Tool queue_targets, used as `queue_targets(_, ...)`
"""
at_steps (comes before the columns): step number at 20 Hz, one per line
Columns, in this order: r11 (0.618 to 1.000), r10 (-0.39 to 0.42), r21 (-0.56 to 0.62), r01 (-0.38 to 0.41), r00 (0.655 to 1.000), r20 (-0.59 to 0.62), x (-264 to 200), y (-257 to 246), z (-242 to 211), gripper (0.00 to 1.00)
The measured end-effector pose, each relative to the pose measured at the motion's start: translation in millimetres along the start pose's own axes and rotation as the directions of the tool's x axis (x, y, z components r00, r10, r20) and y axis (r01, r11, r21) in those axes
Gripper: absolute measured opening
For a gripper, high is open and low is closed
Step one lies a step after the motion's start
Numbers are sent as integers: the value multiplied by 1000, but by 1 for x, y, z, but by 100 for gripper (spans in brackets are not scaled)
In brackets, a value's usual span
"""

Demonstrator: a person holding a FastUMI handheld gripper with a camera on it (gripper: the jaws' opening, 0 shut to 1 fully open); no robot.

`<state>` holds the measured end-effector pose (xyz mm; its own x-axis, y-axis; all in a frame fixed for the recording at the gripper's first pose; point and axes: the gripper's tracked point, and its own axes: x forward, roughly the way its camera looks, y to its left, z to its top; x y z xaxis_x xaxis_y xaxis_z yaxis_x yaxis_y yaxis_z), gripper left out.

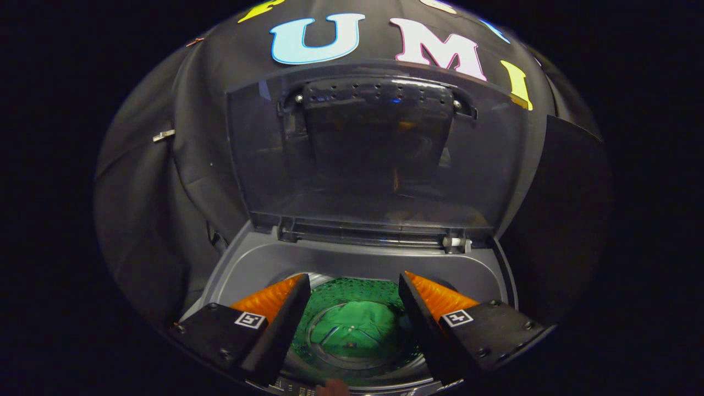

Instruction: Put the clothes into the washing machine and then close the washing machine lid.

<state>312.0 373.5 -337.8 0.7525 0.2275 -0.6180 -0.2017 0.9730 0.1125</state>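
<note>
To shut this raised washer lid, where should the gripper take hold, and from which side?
Probably the lid's free top edge by the dark handle bar, approached from the front: the hinge sits low at the back. The gripper, open, hangs over the drum.

lid (374, 159): smoky see-through plastic, glossy | washing machine (258, 264) top: smooth grey plastic, matt sheen | drum (352, 289): perforated shiny metal | clothes (355, 330): soft green cloth | gripper (352, 319) fingers apart, ribbed pads (275, 297) | booth wall (165, 181): matt cloth

Gripper (355, 289) open above green clothes (355, 327); lid (374, 148) up.
</note>
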Motion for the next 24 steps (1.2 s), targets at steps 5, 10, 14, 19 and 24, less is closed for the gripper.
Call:
queue_targets(5,1000,-6,16,5,998,61,-16,-3,25,100)
queue_targets(10,999,-44,37,39,986,161,-39,-15,72,100)
queue_targets(14,997,-62,52,50,961,270,-63,-20,126,100)
queue_targets(19,999,-49,38,37,919,392,-88,-15,198,100)
queue_targets(24,995,-64,-37,90,890,452,-82,-18,251,99)
